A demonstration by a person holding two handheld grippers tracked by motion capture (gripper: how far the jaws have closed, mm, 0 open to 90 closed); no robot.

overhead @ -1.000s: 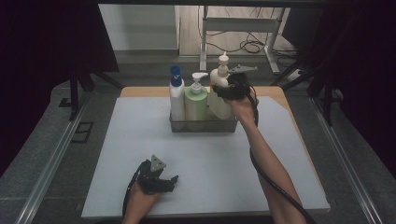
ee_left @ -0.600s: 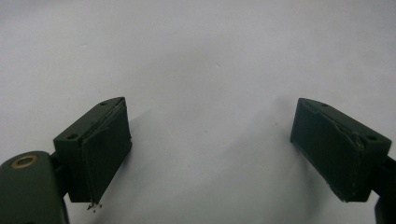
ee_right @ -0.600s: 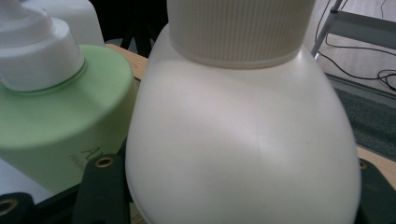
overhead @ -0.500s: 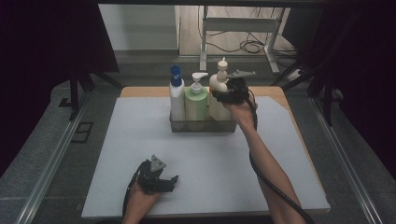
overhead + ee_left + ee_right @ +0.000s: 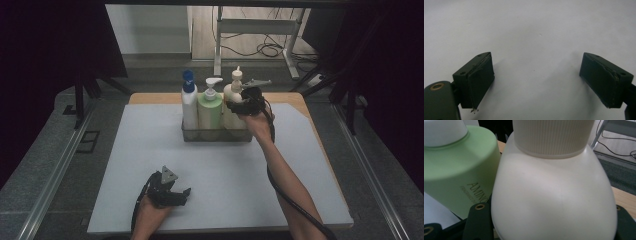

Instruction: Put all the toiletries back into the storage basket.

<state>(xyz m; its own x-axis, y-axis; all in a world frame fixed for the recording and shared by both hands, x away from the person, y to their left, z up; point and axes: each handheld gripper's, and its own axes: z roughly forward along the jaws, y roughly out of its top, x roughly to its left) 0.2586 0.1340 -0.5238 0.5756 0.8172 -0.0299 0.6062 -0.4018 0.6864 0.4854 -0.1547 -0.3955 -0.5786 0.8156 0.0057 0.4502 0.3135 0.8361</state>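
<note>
The cream pump bottle (image 5: 554, 195) stands in the clear rack (image 5: 217, 134), rightmost of three, beside the green bottle (image 5: 456, 167). The right gripper (image 5: 239, 107) clamps its smooth, rigid shoulder; likely slippery, so grip the body below the ribbed collar (image 5: 554, 137). The left gripper (image 5: 537, 85) rests released on the table.

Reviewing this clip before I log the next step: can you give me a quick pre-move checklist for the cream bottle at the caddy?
1. Right hand-held gripper on the cream bottle, jaws either side of its body: ok.
2. Pads pressing firmly: cannot tell, they are hidden behind the bottle.
3. Cream bottle's base seated in the caddy: cannot tell.
4. Green bottle close beside it, may be brushed: not ok.
5. Blue-capped bottle upright, away from the grip: ok.
6. Left hand-held gripper open over the mat, out of the way: ok.
</note>
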